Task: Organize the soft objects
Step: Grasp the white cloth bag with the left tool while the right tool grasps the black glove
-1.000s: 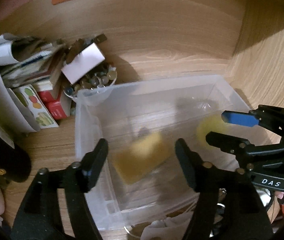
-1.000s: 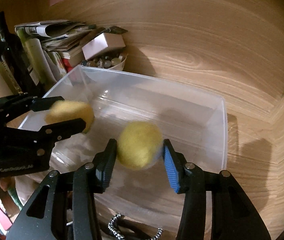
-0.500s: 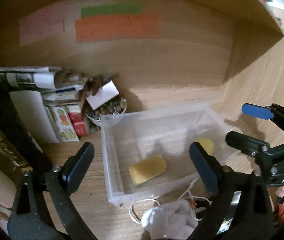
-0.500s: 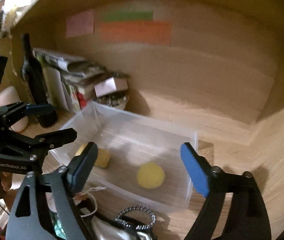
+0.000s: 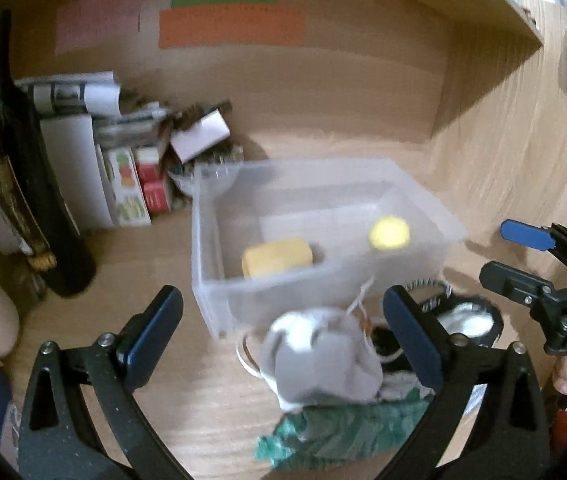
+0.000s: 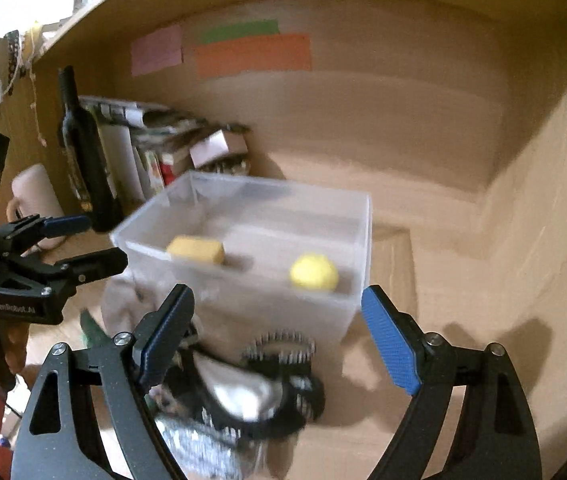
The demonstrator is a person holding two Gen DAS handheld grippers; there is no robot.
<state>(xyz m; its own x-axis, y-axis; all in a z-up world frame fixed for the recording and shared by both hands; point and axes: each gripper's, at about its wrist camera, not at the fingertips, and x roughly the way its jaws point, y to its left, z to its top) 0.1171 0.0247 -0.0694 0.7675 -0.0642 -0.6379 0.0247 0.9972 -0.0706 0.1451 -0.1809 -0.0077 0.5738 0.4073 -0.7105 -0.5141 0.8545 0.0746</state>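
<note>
A clear plastic bin [image 5: 207, 248] [image 6: 359, 216] stands on the wooden desk. In it lie an orange sponge block [image 5: 277, 258] [image 6: 195, 250] and a yellow soft ball [image 5: 389, 233] [image 6: 314, 272]. My left gripper [image 5: 283, 330] is open and empty, in front of the bin, above a grey cloth bundle [image 5: 319, 360]. My right gripper [image 6: 275, 336] is open and empty, in front of the bin, above a black-and-white scrunchie [image 6: 283, 356] and a silver-grey soft item [image 6: 239, 388]. A green cloth [image 5: 343, 432] lies under the grey bundle.
A dark wine bottle [image 5: 15, 184] [image 6: 83, 152] stands at the left beside stacked books and papers [image 5: 103, 152]. A bowl of small stones [image 5: 211, 160] sits behind the bin. A pink mug [image 6: 35, 204] stands at the far left. Wooden walls close the back and right.
Both grippers let go of the sponge and the ball into the bin, opened wide and pulled back. The pile of soft items in front of the bin has come into view.
</note>
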